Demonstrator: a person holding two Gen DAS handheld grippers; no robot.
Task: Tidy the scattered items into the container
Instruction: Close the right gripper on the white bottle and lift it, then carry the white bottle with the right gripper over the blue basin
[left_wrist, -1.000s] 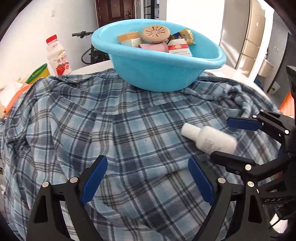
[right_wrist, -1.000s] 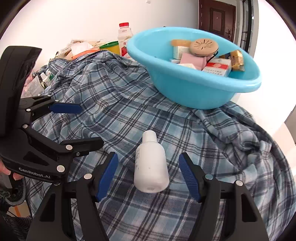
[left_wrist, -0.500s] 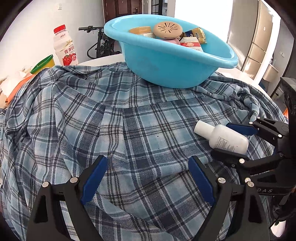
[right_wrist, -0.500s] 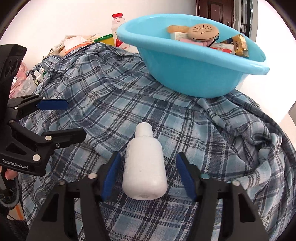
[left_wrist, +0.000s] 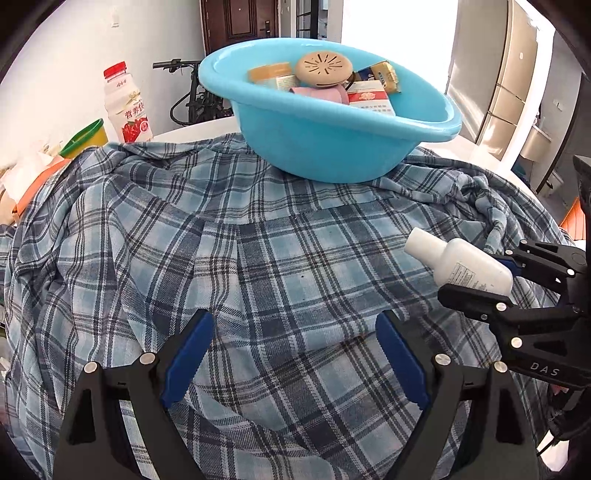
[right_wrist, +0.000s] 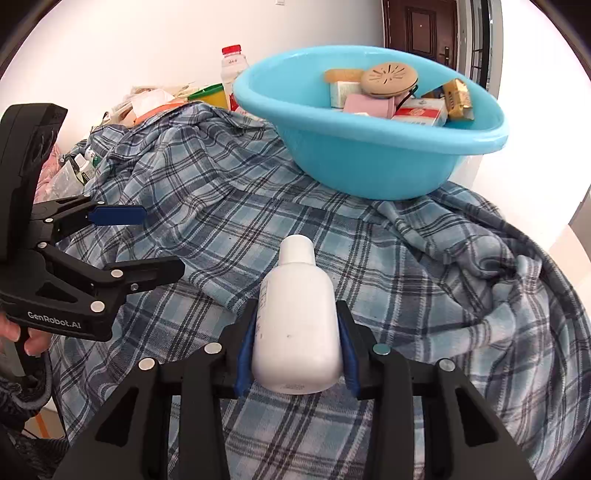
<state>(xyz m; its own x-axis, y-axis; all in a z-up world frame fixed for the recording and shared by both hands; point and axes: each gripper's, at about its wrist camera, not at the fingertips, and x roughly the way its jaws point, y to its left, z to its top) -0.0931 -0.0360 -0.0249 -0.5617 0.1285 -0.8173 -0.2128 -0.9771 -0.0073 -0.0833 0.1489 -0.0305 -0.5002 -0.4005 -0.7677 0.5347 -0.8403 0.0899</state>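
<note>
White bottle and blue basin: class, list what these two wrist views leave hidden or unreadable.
- White bottle: its sides, right wrist view, covered by the right gripper pads shut on it.
- Its label print, left wrist view: too small to read.
- Blue basin: lower contents, both views, hidden by its wall and the items on top.

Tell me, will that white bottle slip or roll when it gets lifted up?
Probably it stays put: the right gripper has its jaws shut on the white bottle, one blue pad against each side. Its smooth, rounded plastic could slip in a loose grip. Set down on its side, it might roll, though the rumpled checked shirt would likely slow it.
</note>
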